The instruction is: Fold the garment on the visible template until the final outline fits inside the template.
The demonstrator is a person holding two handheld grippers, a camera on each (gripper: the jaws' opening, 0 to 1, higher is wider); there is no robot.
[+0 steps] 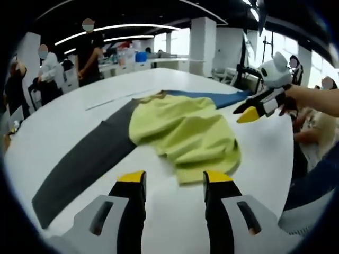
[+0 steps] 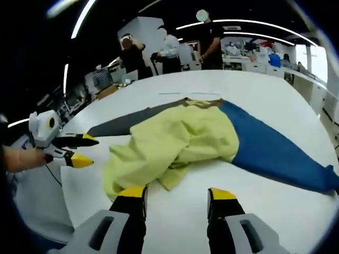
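At frame centre in both views, the crumpled yellow-green cloth garment (image 1: 183,135) (image 2: 172,143) lies across the grey-and-blue template (image 1: 85,159) (image 2: 270,145); your left gripper (image 1: 175,180) (image 2: 79,151) and right gripper (image 2: 177,193) (image 1: 254,108) hang released, jaws apart, grasping nothing.

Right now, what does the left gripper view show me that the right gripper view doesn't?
Left gripper view: the grey strip runs its whole length toward the camera, and the right gripper comes in open from the right. Right gripper view: the blue strip lies in full, with the left gripper open at the left. Both: the crumpled yellow-green garment bunched where the two strips meet, on the white table.
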